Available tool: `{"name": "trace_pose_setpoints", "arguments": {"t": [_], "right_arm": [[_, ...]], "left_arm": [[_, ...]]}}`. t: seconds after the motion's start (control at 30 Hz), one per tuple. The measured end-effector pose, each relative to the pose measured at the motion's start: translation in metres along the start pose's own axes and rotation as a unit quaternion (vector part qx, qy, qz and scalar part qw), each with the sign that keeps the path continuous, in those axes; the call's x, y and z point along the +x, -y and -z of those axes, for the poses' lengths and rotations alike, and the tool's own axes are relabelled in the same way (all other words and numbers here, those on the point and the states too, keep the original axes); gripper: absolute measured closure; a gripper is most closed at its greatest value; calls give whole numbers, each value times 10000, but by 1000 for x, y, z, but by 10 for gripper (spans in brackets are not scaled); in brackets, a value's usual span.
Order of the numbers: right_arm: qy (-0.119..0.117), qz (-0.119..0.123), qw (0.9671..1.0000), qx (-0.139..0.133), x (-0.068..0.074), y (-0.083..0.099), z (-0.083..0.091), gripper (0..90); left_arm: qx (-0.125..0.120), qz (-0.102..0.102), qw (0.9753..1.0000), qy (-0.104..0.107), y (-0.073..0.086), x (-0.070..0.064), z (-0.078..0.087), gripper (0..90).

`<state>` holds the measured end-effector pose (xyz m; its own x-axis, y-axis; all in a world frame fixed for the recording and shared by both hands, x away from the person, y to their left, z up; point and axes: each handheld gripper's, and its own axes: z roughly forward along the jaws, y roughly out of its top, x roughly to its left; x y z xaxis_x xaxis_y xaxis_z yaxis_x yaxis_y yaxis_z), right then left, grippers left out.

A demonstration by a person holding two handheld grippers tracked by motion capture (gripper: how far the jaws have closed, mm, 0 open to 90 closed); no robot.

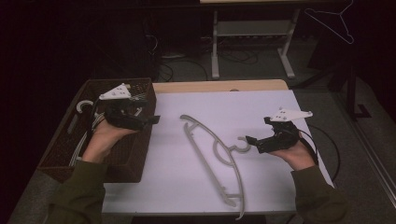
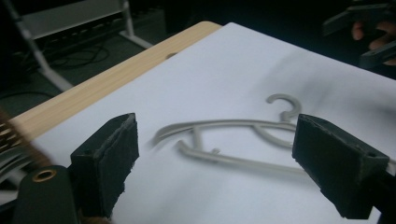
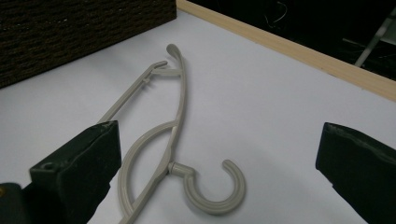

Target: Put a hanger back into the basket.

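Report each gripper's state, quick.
Left gripper: open, holding nothing, over the basket.
Right gripper: open, holding nothing, jaws either side of the hanger hook, not touching.

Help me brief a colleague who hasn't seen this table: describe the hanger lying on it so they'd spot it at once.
Start from the white table top, with a dark woven basket at its left edge. Right of the basket, mid-table, lies the grey plastic hanger, flat, its hook pointing toward the open right gripper. It is the only loose thing on the white surface; other hangers sit inside the basket.
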<state>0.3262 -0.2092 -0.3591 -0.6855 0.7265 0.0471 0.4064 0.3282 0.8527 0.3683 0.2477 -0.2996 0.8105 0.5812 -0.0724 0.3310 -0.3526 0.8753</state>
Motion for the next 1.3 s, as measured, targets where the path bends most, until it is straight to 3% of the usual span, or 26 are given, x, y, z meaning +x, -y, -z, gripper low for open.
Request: {"name": "trace_pose_setpoints", "arguments": {"t": [0.27, 0.6, 0.77, 0.97, 1.1, 1.3], "right_arm": [[-21, -48, 9998, 184, 11, 5, -5, 27], [-76, -233, 9977, 637, 33, 23, -21, 120], [-99, -444, 9932, 1069, 46, 36, -34, 184], [-165, -604, 9869, 1490, 54, 50, -44, 342], [-186, -534, 9836, 1713, 61, 53, -52, 445], [-179, -458, 9800, 1930, 66, 57, -61, 521]], "left_arm": [[29, -130, 9994, 321, 1, -20, -29, 118], [62, -136, 9987, 482, 12, -30, -46, 119], [75, -101, 9987, 496, 15, -31, -48, 120], [49, -91, 9986, 522, 17, -33, -49, 125], [79, -89, 9986, 522, 17, -33, -49, 126], [74, -82, 9986, 525, 18, -33, -49, 126]]}}
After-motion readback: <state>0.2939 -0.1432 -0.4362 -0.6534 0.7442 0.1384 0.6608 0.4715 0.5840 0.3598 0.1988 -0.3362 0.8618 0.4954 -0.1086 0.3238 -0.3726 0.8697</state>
